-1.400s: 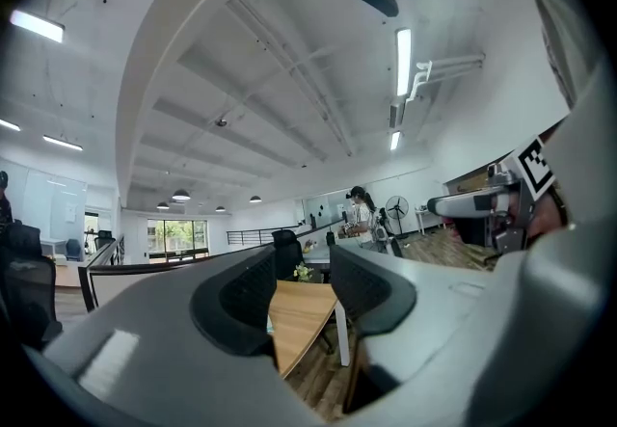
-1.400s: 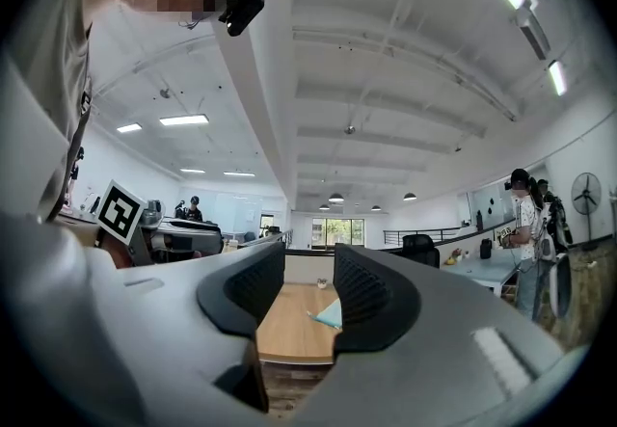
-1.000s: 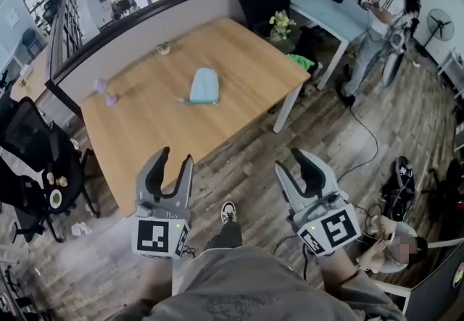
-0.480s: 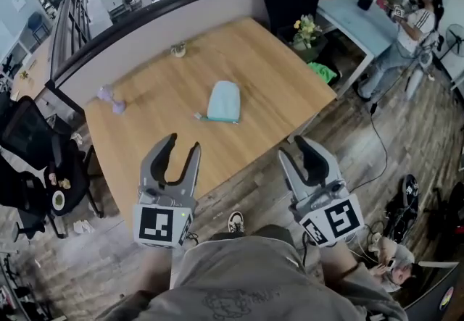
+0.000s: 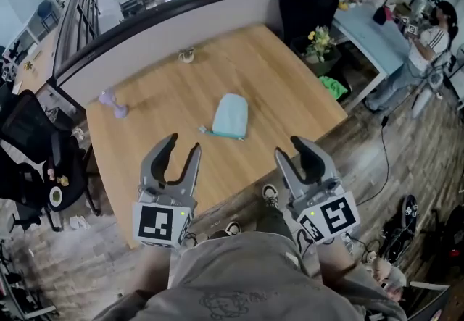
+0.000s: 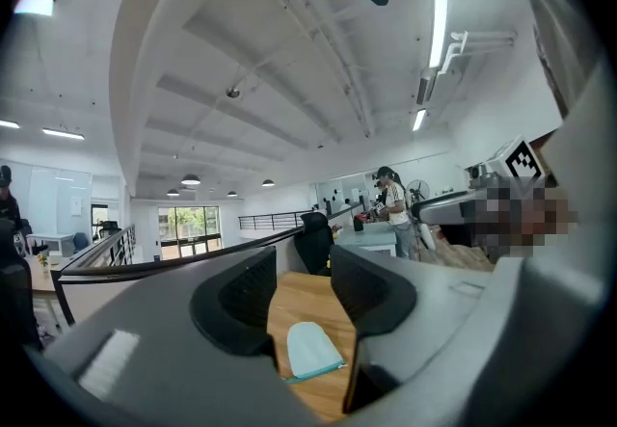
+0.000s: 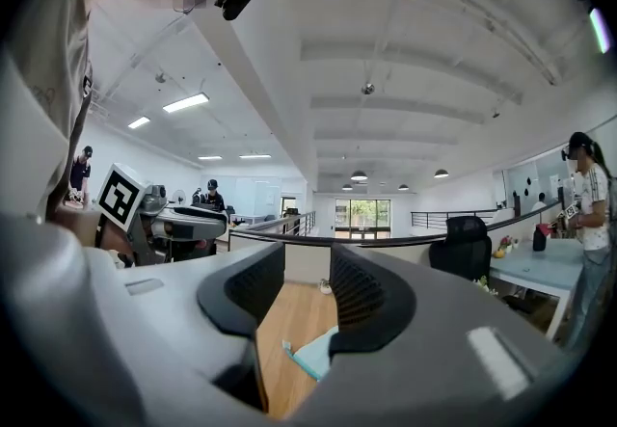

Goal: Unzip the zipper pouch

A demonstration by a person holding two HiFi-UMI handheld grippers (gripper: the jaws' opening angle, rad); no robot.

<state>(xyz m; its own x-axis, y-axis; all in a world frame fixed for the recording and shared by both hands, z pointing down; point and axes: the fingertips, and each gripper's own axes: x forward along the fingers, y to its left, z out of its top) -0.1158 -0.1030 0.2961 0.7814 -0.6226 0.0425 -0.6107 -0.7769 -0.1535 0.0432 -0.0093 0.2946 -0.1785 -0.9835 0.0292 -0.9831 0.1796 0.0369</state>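
Note:
A pale mint zipper pouch (image 5: 231,115) lies flat near the middle of the wooden table (image 5: 167,106), its teal zipper edge toward me. The pouch (image 6: 312,350) shows between the jaws in the left gripper view, and a corner of the pouch (image 7: 316,354) shows in the right gripper view. My left gripper (image 5: 179,152) is held open above the table's near edge, short of the pouch. My right gripper (image 5: 294,151) is open too, past the table's near right edge, over the floor. Neither holds anything.
A lilac dumbbell-like object (image 5: 114,103) rests at the table's far left, and a small round item (image 5: 187,56) at the far edge by the partition. A black office chair (image 5: 32,160) is left of the table. A person (image 5: 428,44) stands by a blue desk (image 5: 373,24) at the far right.
The view has drawn closer to the table; the pouch now sits nearer both grippers. Both grippers stay open and empty.

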